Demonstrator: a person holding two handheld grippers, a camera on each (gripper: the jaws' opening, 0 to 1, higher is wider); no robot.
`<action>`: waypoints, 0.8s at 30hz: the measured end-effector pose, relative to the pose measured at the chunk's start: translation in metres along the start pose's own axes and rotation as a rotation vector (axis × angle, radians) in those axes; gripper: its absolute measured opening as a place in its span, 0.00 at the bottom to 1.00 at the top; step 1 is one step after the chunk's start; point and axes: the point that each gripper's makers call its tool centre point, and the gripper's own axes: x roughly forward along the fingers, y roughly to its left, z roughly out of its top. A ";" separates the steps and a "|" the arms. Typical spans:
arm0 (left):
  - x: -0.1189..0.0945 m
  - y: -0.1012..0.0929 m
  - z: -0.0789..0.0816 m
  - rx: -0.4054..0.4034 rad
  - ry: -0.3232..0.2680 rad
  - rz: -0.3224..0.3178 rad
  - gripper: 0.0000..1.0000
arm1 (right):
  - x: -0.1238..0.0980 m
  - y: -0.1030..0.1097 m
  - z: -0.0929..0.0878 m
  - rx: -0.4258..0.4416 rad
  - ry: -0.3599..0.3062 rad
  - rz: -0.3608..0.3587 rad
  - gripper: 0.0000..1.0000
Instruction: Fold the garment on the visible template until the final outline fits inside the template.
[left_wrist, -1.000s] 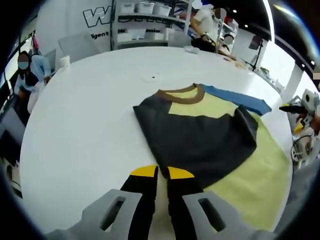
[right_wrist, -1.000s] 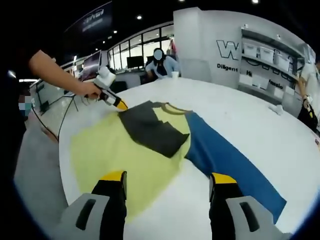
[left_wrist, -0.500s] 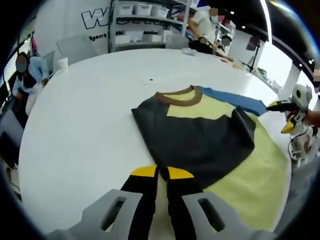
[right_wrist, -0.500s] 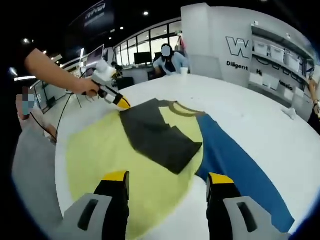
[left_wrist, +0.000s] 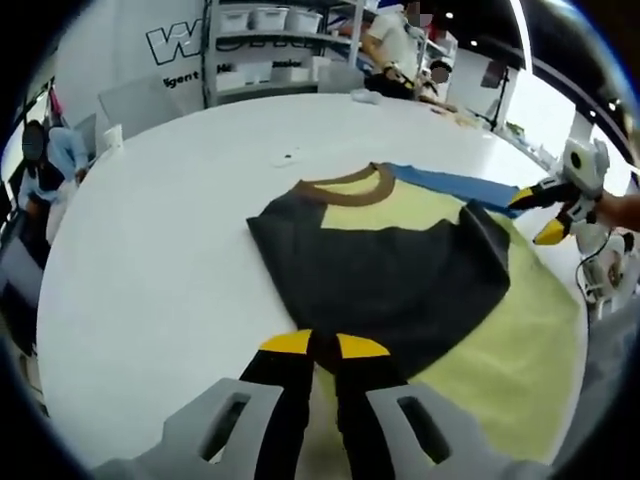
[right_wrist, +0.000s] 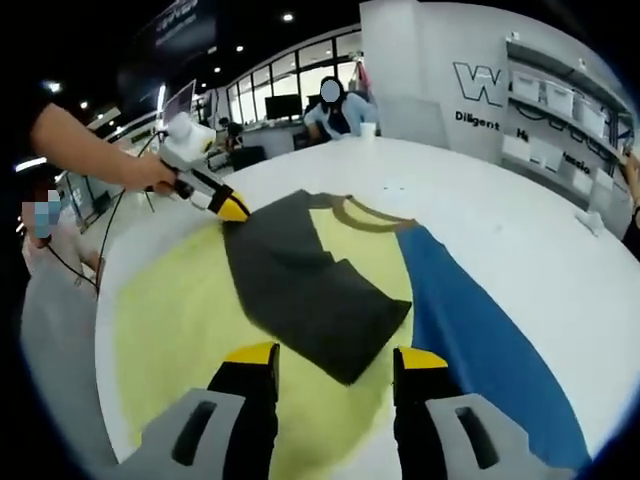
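Tabletop (left_wrist: 170, 230): wide, round-edged and white, glossy enough to catch the ceiling lights; one small dark speck lies on it beyond the collar.
Garment (left_wrist: 390, 270): a shirt spread flat near the tabletop's edge, pale yellow body, brown collar band (left_wrist: 350, 188), dark grey sleeve folded across the chest, blue sleeve (right_wrist: 475, 340) stretched out straight on the bare white.
Template: no outline that can be told apart from the shirt.
Left gripper (left_wrist: 325, 345): yellow-tipped black jaws pressed together at the near edge of the dark grey panel; whether cloth is caught between them cannot be told. In the right gripper view it (right_wrist: 228, 208) sits in a person's hand at the far corner of the grey fold.
Right gripper (right_wrist: 338, 357): jaws parted with a gap between the yellow tips, above the yellow cloth just short of the grey fold's corner. In the left gripper view it (left_wrist: 535, 215) hangs at the blue sleeve's end, tips apart.
Room: white wall with large lettering, shelving (left_wrist: 270, 40) carrying white bins, dark ceiling with spotlights, glass frontage.
People: one seated (right_wrist: 340, 110) at the far rim of the tabletop beside a white cup; others near the shelves.
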 end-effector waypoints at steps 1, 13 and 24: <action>0.001 0.000 0.000 -0.001 0.002 0.000 0.09 | 0.004 -0.002 0.000 0.006 0.009 -0.002 0.37; 0.006 0.001 0.002 0.001 0.002 -0.005 0.05 | 0.030 -0.014 -0.006 0.124 0.055 -0.020 0.31; 0.013 -0.003 0.004 0.011 0.012 -0.019 0.03 | 0.027 -0.025 -0.011 0.127 0.111 -0.072 0.00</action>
